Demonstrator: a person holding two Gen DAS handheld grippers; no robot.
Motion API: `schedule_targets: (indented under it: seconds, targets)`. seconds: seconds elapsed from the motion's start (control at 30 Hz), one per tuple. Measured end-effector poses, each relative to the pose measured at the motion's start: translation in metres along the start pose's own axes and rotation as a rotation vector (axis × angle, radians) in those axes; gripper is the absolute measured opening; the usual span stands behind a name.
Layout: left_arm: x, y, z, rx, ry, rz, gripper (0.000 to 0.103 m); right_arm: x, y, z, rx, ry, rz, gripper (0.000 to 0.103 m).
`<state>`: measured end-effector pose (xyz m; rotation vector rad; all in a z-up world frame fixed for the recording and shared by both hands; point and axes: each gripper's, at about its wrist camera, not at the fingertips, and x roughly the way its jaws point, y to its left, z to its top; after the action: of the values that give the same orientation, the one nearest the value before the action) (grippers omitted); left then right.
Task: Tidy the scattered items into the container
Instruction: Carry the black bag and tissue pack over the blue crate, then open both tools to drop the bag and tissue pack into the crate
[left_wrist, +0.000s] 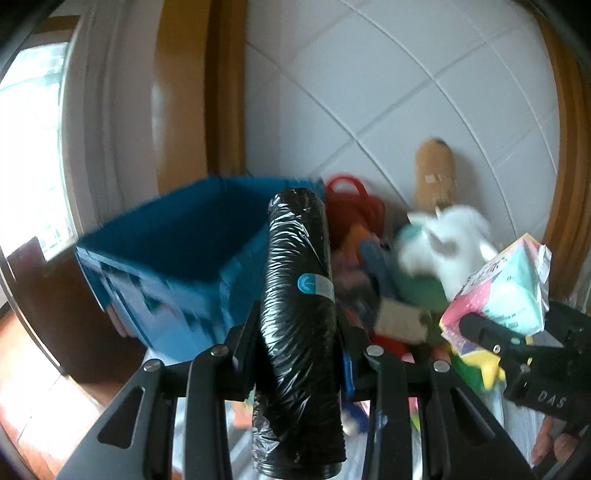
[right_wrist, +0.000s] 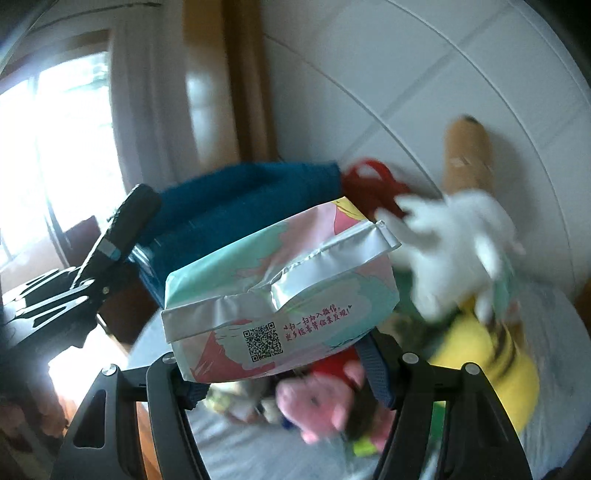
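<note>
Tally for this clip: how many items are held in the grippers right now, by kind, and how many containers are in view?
Black bag roll, held in left gripper: 1
Pastel tissue pack, held in right gripper: 1
Blue bin: 1
Total: 3
The blurred toy pile beside the bin is not counted.

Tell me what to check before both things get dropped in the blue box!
1. Left gripper holding the black bag roll tightly: ok, the roll sits clamped between its fingers.
2. Right gripper holding the tissue pack: ok, though it sticks out far.
3. Blue box open with room inside: ok, the part that shows looks empty.
4. Roll over the box: not ok, it hangs by the box's right wall.
5. Tissue pack over the box: not ok, it hangs over the toy pile.
6. Grippers clear of each other: ok, they are apart.
</note>
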<state>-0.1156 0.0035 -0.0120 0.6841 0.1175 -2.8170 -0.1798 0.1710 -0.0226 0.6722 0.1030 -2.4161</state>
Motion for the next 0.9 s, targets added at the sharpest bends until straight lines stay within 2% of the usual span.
schedule_targets:
  seconds: [0.17, 0.27, 0.37, 0.5, 0.7, 0.9]
  targets:
    - [0.016, 0.056, 0.042, 0.007, -0.060, 0.026, 0.033, 0.041, 0.053, 0.052, -0.032, -0.069, 0.042, 0.068]
    - [0.038, 0.095, 0.064, 0.022, -0.065, 0.022, 0.033, 0.072, 0.086, 0.083, -0.043, -0.104, 0.067, 0.068]
    - [0.073, 0.135, 0.085, 0.040, -0.049, 0.039, 0.033, 0.107, 0.115, 0.115, -0.046, -0.125, 0.079, 0.068]
    - [0.117, 0.174, 0.106, 0.052, -0.012, 0.042, 0.033, 0.155, 0.138, 0.149, -0.046, -0.115, 0.052, 0.068]
    - [0.172, 0.211, 0.128, 0.050, 0.045, 0.004, 0.033, 0.211, 0.151, 0.179, -0.050, -0.062, -0.020, 0.068]
    - [0.215, 0.226, 0.138, 0.053, 0.138, -0.016, 0.033, 0.249, 0.140, 0.191, -0.037, 0.016, -0.088, 0.068]
